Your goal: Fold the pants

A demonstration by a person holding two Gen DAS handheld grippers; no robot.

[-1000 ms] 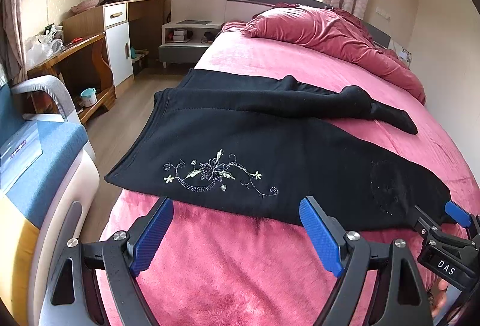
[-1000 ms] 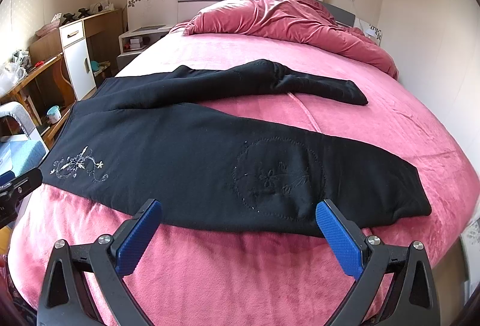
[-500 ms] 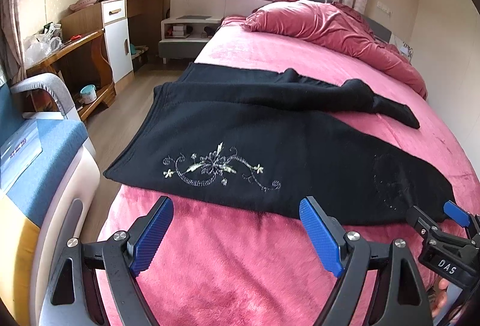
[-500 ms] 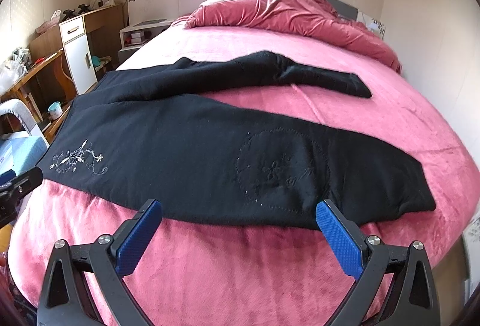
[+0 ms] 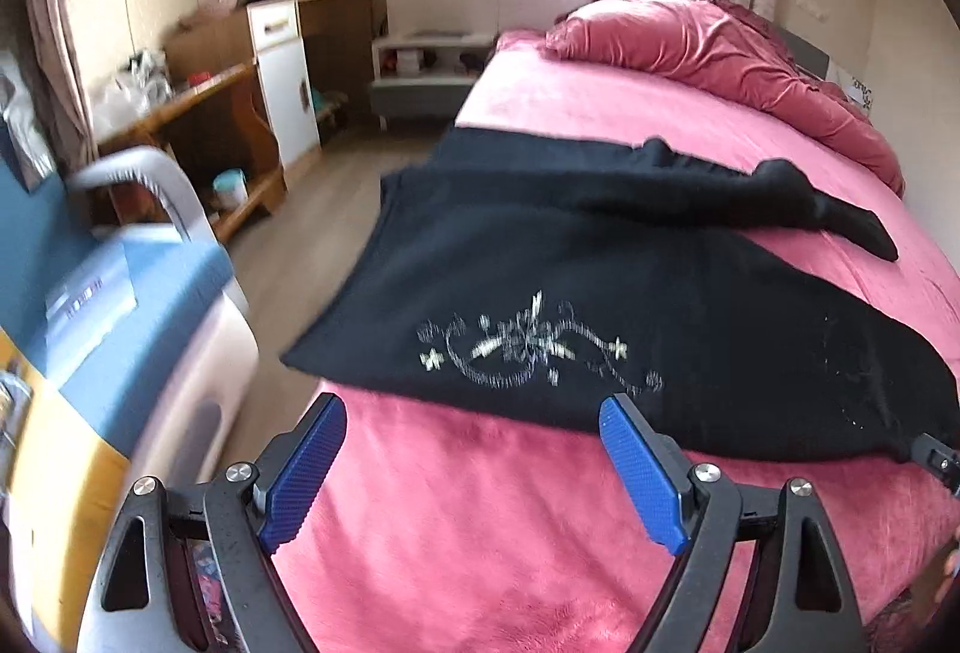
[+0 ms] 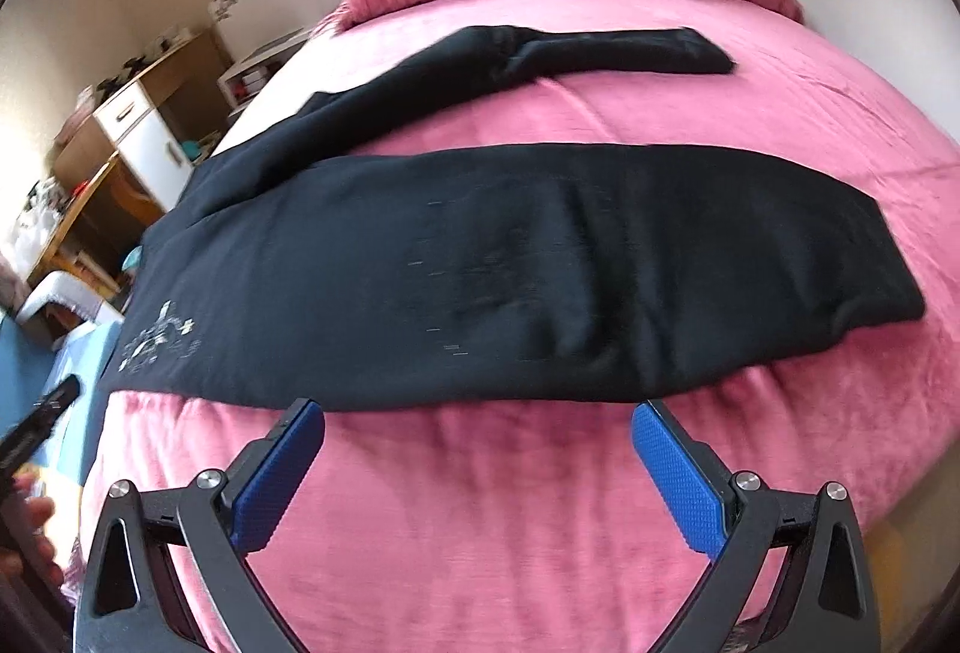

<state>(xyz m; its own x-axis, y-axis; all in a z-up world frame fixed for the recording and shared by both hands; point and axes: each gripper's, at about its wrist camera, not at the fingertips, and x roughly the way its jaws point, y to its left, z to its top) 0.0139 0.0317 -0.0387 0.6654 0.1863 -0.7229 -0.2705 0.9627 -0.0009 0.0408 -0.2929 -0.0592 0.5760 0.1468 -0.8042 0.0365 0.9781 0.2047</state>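
While both tools hovered above the near edge of the bed (image 5: 480,533), the left hand-held gripper (image 5: 474,443) and right hand-held gripper (image 6: 477,449) were spread wide, grasping nothing. Just beyond them the black pants (image 6: 480,275) lay flat across the pink cover. Only the left view showed the floral embroidery (image 5: 534,347) clearly; farther off lay the crumpled duvet (image 5: 708,47).
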